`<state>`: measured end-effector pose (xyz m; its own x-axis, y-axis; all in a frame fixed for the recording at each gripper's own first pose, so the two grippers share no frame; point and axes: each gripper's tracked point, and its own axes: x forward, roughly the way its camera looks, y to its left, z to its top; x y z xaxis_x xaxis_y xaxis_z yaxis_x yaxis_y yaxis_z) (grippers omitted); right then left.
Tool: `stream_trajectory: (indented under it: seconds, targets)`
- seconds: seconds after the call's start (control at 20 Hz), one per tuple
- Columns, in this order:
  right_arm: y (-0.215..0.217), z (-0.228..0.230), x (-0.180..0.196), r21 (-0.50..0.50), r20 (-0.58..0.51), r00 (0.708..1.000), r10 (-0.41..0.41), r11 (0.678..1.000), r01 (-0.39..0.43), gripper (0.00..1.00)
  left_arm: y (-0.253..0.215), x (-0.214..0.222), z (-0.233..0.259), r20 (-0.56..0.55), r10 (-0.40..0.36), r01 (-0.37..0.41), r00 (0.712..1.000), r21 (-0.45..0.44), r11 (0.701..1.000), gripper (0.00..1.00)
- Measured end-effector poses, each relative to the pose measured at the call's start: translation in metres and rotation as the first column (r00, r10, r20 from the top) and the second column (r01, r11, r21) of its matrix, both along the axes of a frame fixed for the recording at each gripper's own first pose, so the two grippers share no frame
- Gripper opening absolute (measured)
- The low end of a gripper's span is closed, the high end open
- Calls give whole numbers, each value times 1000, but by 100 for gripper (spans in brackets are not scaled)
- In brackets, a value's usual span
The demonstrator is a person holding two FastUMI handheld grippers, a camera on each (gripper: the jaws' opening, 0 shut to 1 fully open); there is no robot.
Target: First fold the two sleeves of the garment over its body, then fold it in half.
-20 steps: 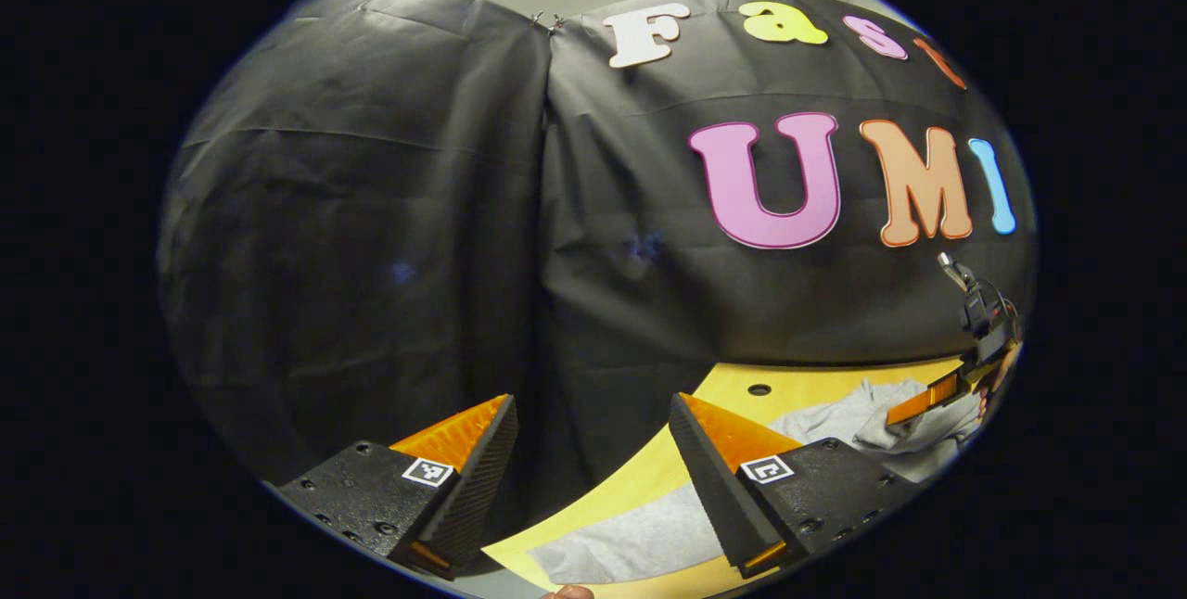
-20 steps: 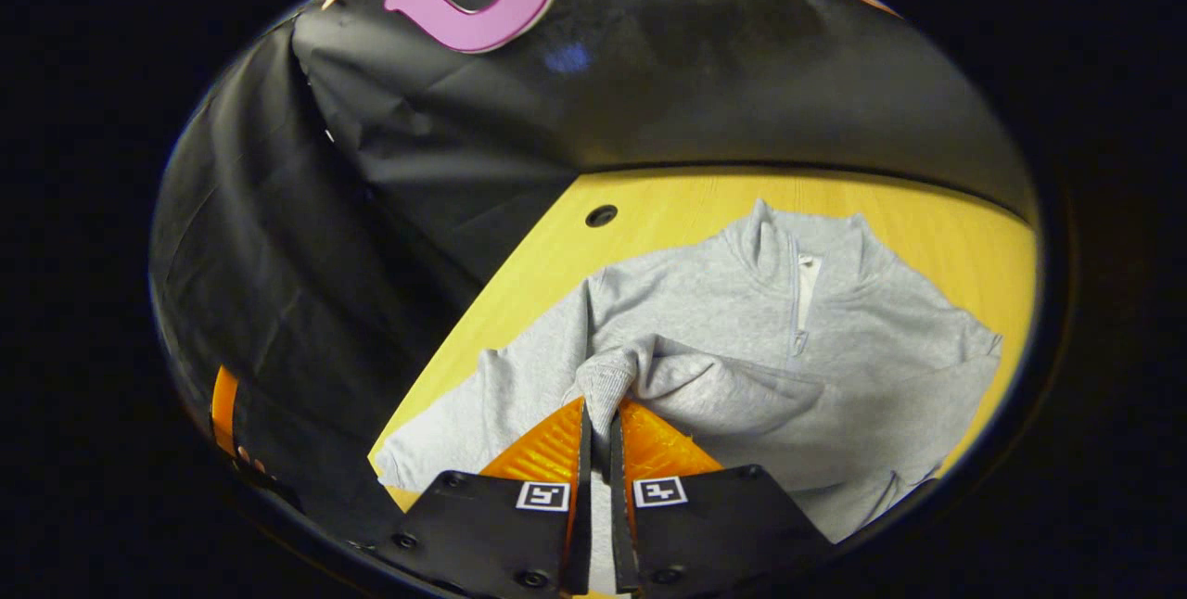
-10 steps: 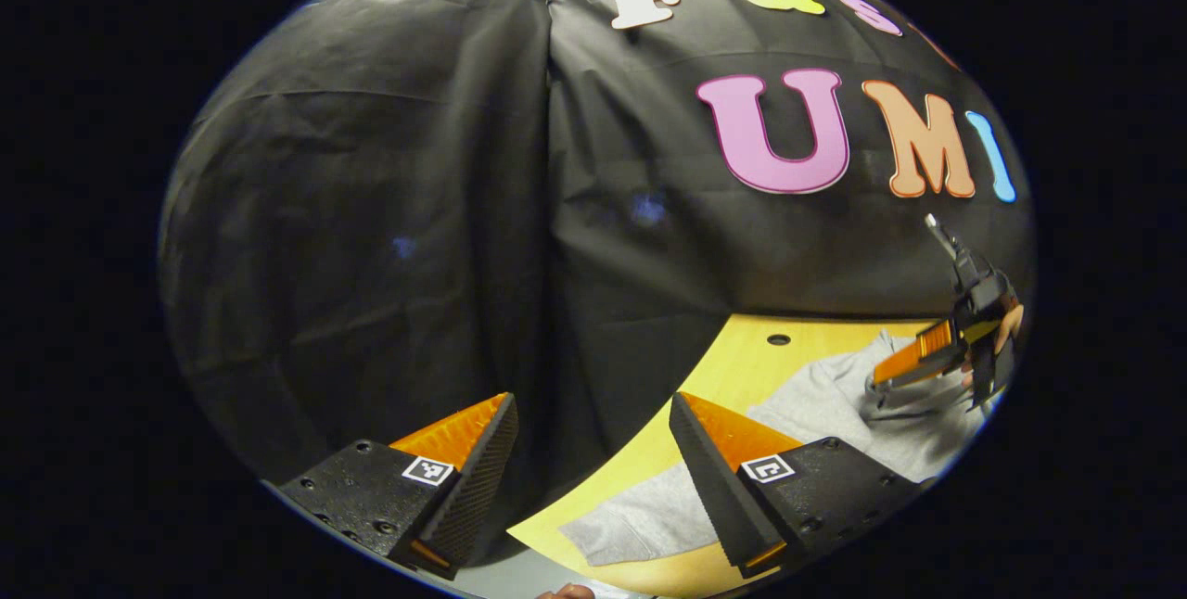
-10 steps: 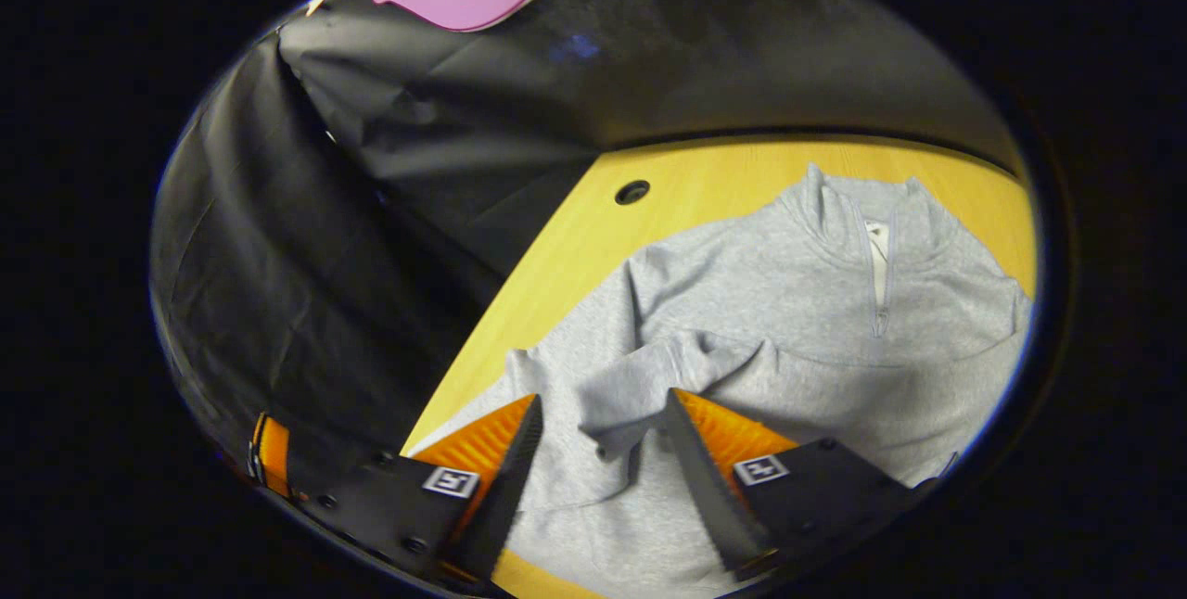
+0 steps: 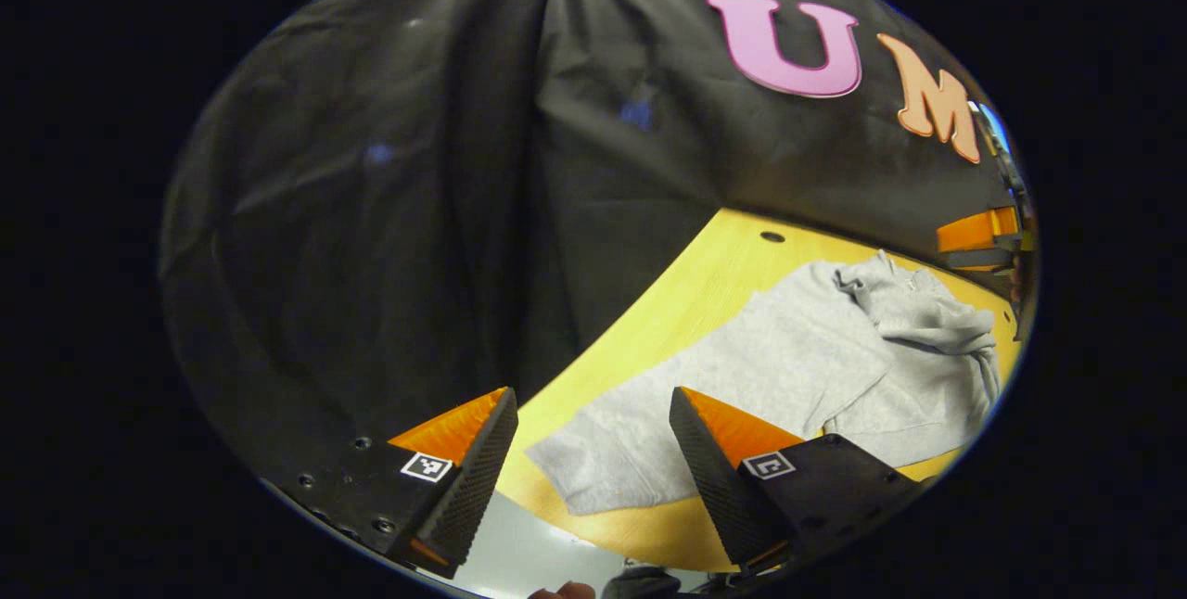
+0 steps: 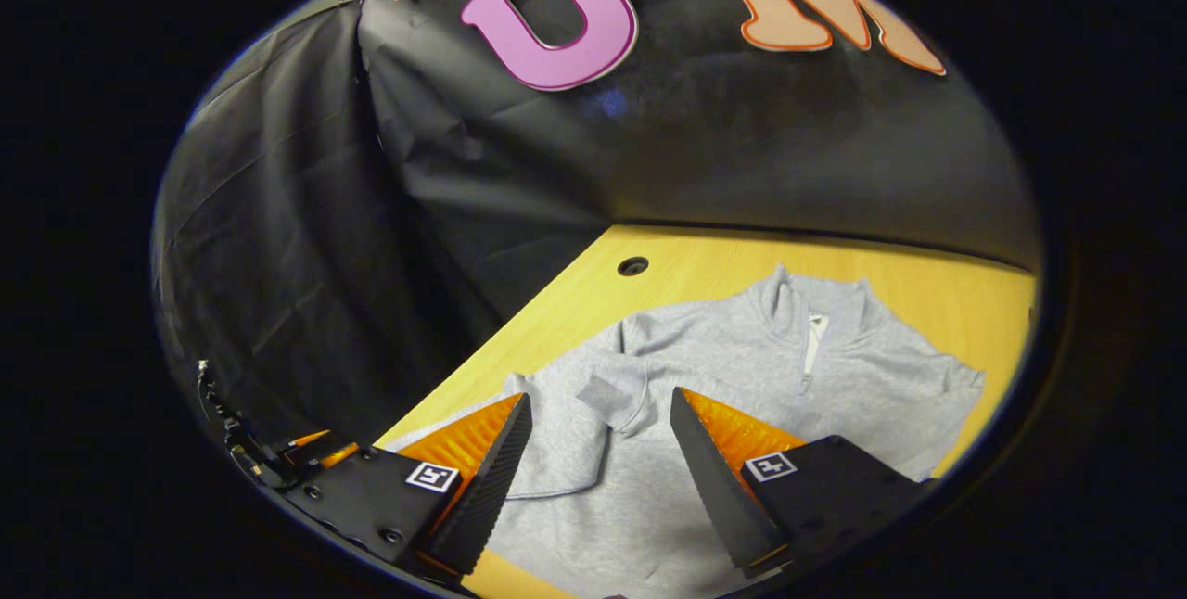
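Right gripper view shows the grey garment (image 6: 742,367) lying flat on the yellow wooden table (image 6: 927,279), collar and short zip toward the far side, close under the black cloth wall (image 6: 389,237). One sleeve (image 6: 617,390) already lies across the chest, its ribbed cuff just beyond the right gripper (image 6: 593,451), which hangs above the cloth with its jaws spread wide and nothing between them.

In the left gripper view the left gripper (image 5: 589,451) is likewise wide open and empty, poised over the near edge of the table, where the other sleeve (image 5: 631,451) stretches out flat toward it, not yet folded. The right gripper (image 5: 974,237) shows small at the far right rim of this view, above the garment.

The fabric looks like a soft, thickish knit: light, limp, not slippery and in no way fragile, but it will sag and bunch if it is lifted by a single point. The ribbed cuff at the near end of the outstretched sleeve seems the best hold, being thicker than the single layer around it. For the final halving, the two hem corners would likely serve.

A round hole (image 6: 633,265) in the tabletop lies beyond the garment's far shoulder, well clear. Nothing else rests on the table; only the nearby wall limits a high swing.
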<state>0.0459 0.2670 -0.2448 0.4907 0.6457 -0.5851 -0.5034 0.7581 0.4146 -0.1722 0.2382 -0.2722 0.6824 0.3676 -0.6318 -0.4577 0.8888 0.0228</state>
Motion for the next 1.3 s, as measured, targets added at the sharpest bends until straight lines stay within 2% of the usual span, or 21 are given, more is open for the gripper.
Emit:
stream_trajectory:
  seconds: [0.1, 0.15, 0.4, 0.5, 0.65, 0.7, 0.9, 1.0, 1.15, 1.3]
  targets:
    - [-11, 3, -3, -15, 37, 999, -14, 1000, 15, 96, 2, -9, -23, -45, 16, -18, 999, -38, 999, 97]
    - [-16, 4, -7, -15, 34, 999, -16, 1000, 16, 96, 0, -11, -31, -62, 18, -22, 998, -50, 998, 100]
    - [-46, -7, -23, -41, -1, 999, -51, 998, 51, 96, -4, -19, -62, -125, 38, -51, 991, -107, 993, 97]
    - [-54, -9, -26, -57, 0, 999, -53, 997, 53, 97, -2, -15, -61, -119, 24, -33, 993, -78, 996, 98]
    - [-64, -6, -26, -67, 11, 998, -58, 996, 59, 96, -5, -13, -63, -148, 13, -26, 989, -88, 996, 93]
    - [-65, -5, -26, -65, 11, 998, -62, 996, 62, 96, -7, -12, -64, -163, 20, -36, 986, -99, 994, 80]
    - [-78, 1, -25, -67, 29, 996, -80, 994, 82, 96, -7, -1, -64, -173, 44, -67, 984, -127, 990, 17]
    - [-87, 3, -27, -65, 25, 995, -96, 993, 98, 96, -6, 0, -64, -214, 48, -85, 976, -169, 982, 2]
    - [-106, 7, -26, -70, 37, 991, -126, 989, 128, 96, 2, 18, -46, -182, 60, -93, 981, -179, 980, 0]
    - [-122, 9, -27, -58, 23, 987, -161, 985, 162, 96, -3, 51, -15, -125, 5, -30, 992, -200, 979, 0]
